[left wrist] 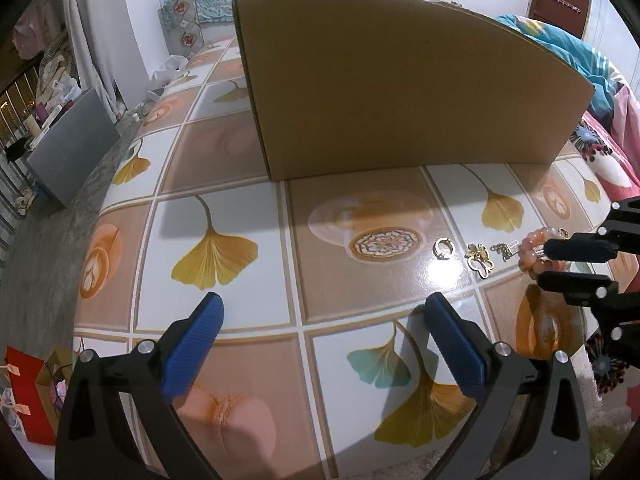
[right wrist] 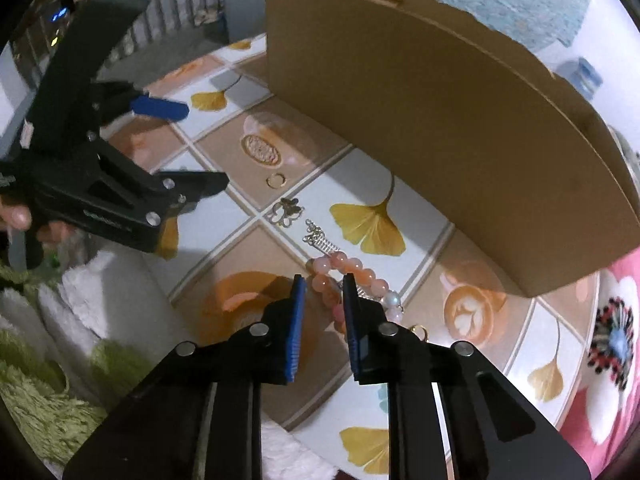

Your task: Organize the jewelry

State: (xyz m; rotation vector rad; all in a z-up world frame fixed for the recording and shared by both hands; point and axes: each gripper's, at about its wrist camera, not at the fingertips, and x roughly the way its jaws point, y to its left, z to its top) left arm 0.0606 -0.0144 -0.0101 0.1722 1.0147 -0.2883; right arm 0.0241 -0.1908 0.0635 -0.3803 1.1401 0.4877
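Glossy bench (left wrist: 248, 208) covered in a printed pattern of white and tan squares with yellow ginkgo leaves and latte cups. Standing on it toward the far side, a large plain brown cardboard box (left wrist: 392, 88). Lying in a row nearer the front edge: small gold ring (left wrist: 443, 248), gold butterfly-shaped brooch (left wrist: 481, 261) just beside it, short silvery chain with a tag (left wrist: 505, 249), then a bracelet of round pink-orange beads (right wrist: 352, 266) with one pale pearl-like bead. Small gold piece (right wrist: 418, 330) beside the bracelet, too small to tell.

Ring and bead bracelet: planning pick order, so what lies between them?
In both views, a gold butterfly charm and a small chain lie between the ring and the bracelet.
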